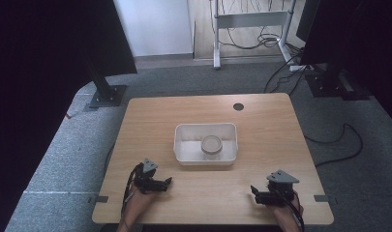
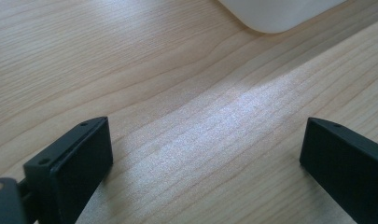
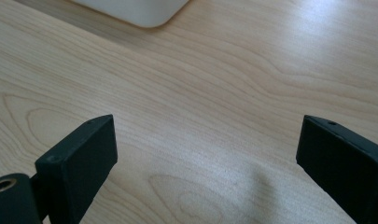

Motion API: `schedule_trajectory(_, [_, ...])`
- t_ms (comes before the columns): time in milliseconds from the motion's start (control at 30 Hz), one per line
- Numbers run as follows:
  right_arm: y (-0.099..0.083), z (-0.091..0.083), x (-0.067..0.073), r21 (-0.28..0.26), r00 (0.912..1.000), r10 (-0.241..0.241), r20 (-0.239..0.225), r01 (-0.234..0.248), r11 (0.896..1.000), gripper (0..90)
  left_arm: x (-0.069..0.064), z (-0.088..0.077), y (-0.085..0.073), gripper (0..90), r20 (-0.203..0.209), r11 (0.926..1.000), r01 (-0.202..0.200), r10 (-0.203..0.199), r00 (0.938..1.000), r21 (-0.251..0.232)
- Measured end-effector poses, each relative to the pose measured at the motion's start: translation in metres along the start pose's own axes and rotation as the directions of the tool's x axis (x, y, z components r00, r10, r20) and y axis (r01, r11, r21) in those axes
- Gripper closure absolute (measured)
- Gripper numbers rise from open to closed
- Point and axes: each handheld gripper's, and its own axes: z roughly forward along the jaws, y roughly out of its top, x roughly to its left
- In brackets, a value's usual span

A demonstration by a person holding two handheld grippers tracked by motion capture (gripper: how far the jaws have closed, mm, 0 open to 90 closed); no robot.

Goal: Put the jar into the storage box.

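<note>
Nearest, left gripper (image 1: 168, 182): rests at the near left of the table, held in the person's left hand (image 1: 138, 199); its jaws stand wide apart with nothing between them, and its own view looks along them over bare wood.
Right gripper (image 1: 253, 191): rests at the near right, held in the person's right hand (image 1: 285, 212); its jaws are likewise spread wide and pinch nothing, bare wood lying between them in its own view.
Table (image 1: 150, 116): light wood with a visible grain; a small round dark hole (image 1: 238, 107) sits near its far edge, right of the middle.
Tray (image 1: 181, 145): a white rectangular tray with rounded corners stands at the middle of the table, beyond both grippers and roughly between them; a rounded corner of it shows at the top of each gripper view, well apart from the jaws.
Jar (image 1: 211, 145): a small round, pale, see-through container stands upright inside the tray, right of the tray's middle; whether it has a lid I cannot tell.
Beyond the table: grey carpet, dark stands to the far left and far right, loose cables, and a white frame (image 1: 247, 19) at the far wall.
Progress: as I judge it, nothing has been gripped; both tools are parked near, apart from the tray. The reach to the jar, the grasp and whatever follows all remain.
</note>
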Motion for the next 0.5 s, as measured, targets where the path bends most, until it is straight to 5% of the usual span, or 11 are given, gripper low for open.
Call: schedule_trajectory(500, [-0.015, 0.005, 0.0, 0.061, 0.9998, 0.017, 0.008, -0.018, 0.998, 4.8, 0.0, 0.0, 0.0, 2.3, 0.0, 1.0, 0.0, 0.0, 1.0, 0.0])
